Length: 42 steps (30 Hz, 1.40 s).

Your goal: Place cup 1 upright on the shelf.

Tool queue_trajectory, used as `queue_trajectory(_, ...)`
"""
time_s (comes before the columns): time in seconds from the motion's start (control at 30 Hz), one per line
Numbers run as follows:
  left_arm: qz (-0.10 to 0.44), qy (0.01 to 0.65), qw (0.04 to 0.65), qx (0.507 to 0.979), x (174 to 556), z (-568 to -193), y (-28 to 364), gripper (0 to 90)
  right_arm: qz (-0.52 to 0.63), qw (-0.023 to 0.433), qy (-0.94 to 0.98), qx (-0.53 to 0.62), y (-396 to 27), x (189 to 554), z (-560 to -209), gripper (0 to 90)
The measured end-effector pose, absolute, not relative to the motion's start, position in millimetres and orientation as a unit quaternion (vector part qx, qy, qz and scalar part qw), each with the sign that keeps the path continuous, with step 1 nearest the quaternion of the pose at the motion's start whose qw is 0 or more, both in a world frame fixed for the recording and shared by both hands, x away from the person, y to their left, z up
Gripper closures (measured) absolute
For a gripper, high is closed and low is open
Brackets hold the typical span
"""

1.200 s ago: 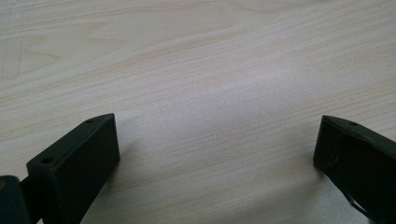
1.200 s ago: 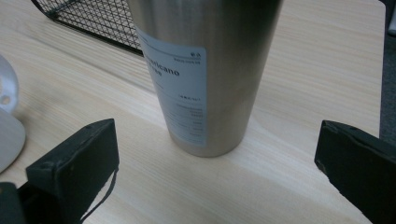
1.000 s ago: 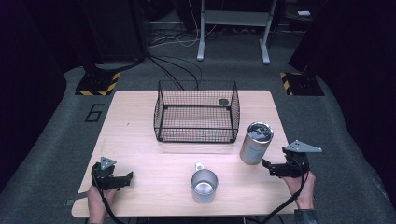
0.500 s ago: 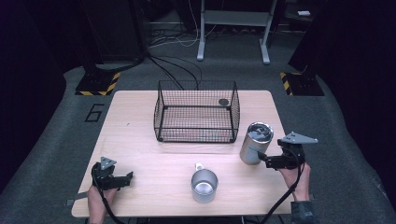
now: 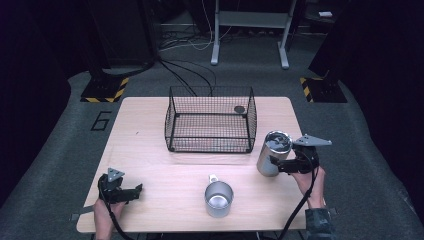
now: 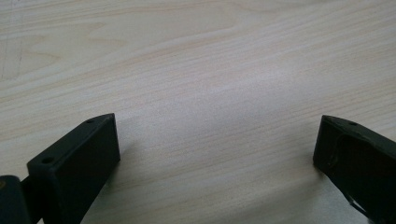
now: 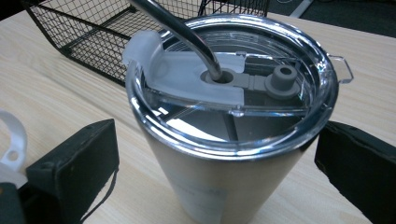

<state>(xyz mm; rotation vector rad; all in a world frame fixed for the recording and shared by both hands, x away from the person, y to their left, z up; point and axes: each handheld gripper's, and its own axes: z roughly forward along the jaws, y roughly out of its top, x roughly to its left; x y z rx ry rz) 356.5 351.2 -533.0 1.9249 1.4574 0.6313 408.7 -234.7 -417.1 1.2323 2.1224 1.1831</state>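
Wire basket (image 5: 210,120) at the table's (image 5: 150,125) far middle, small round item (image 5: 239,109) inside its far right corner. Lidded tumbler (image 5: 273,153) just right of and nearer than the basket, straw (image 7: 180,32) through its lid, between the right gripper's (image 5: 281,164) spread jaws. Open mug (image 5: 218,198) near middle. Left gripper (image 5: 131,192) near left, jaws apart over bare tabletop.

Light wood table (image 5: 150,130) sits mid-frame on grey carpet (image 5: 60,165). Number "6" (image 5: 101,120) marked on the floor just left of the table. Two black bases with yellow-black hazard stripes: one upper left (image 5: 104,89), one upper right (image 5: 320,87). Grey metal desk frame legs (image 5: 216,35) at top centre, black and white cables (image 5: 187,45) trailing on the floor beside them. Surroundings dark at both side edges; light falls mostly on the table.
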Motion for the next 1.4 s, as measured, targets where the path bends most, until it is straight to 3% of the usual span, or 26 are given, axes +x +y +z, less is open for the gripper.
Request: queue_trajectory(1.4, 0.240, 0.553, 0.318, 0.732, 356, -533, 351, 0.4, 0.451, 0.239, 0.739, 0.440, -224, 426, -418, 2.9)
